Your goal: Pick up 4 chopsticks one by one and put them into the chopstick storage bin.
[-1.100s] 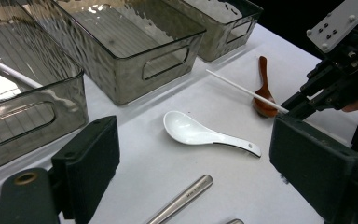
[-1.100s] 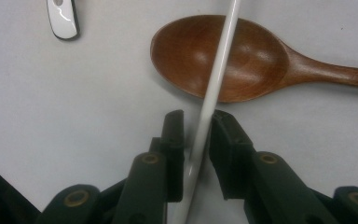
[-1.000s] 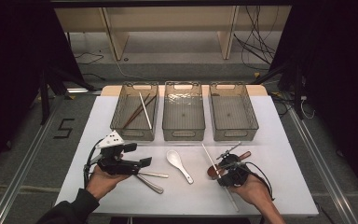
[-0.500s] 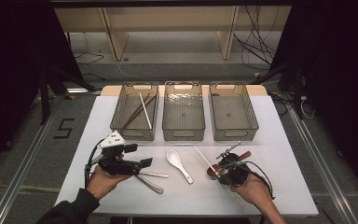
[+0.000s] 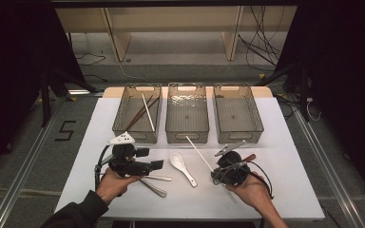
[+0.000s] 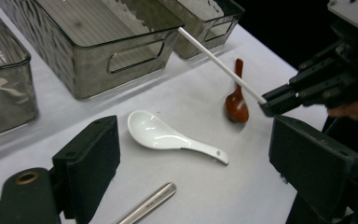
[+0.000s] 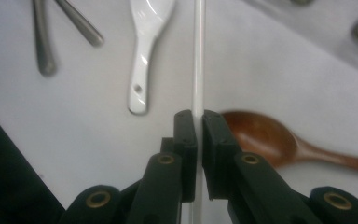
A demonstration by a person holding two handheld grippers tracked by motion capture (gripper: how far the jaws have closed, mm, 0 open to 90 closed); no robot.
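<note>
Clamping a white chopstick (image 7: 198,60), the right claw (image 7: 197,122) is held closed above the table (image 5: 285,190); the stick slants toward the middle bin (image 5: 187,114). The left claw (image 6: 191,154) is held wide open, empty.

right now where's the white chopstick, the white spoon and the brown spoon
white chopstick (image 6: 216,60), left gripper view, middle of its shaft
white spoon (image 6: 151,130), left gripper view, its bowl
brown spoon (image 7: 261,135), right gripper view, its bowl
</note>
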